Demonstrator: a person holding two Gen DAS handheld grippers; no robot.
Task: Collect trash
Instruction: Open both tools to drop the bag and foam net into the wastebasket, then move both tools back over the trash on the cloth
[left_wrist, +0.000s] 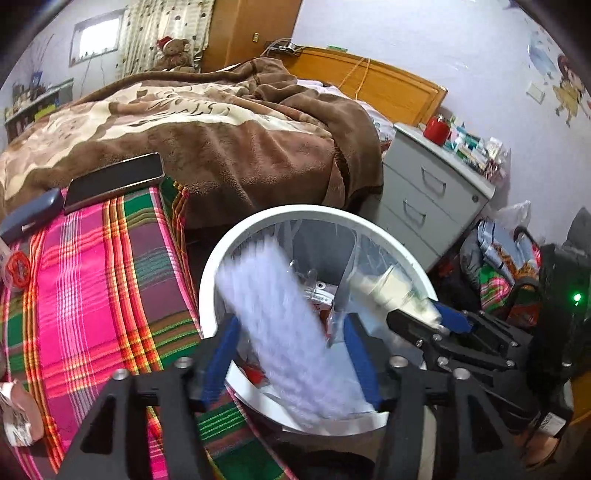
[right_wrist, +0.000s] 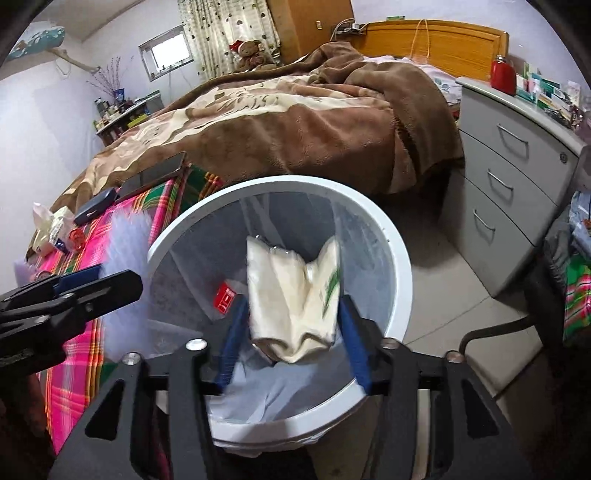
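Blue-padded, my left gripper (left_wrist: 291, 354) stood part open over the bin (left_wrist: 317, 214), and a pale lilac piece of trash (left_wrist: 280, 325), smeared by motion, lay between its fingers; I could not tell whether the pads touched it. It hung inside the bin's rim, above the clutter at the bottom.

My right gripper (right_wrist: 291, 332) was likewise spread, a crumpled cream wrapper (right_wrist: 295, 295) with green print sitting between its fingers over the bin's mouth. A gap showed on the left side of the wrapper; on the right it ran close against the pad, and I could not say if it was gripped. In the left view that gripper (left_wrist: 436, 317) came in from the right, just beside mine, with the cream wrapper at its tip.

Down in the bin lay a red packet (right_wrist: 225, 297) against the clear liner.

Left of the bin spread a pink plaid cloth (left_wrist: 92, 277), with a phone (left_wrist: 114, 181) and a dark case (left_wrist: 29, 214) at its far edge and more scraps (right_wrist: 51, 229) near them. Beyond stood the bed under a brown blanket (left_wrist: 221, 129), and to the right a grey drawer unit (left_wrist: 432, 192).
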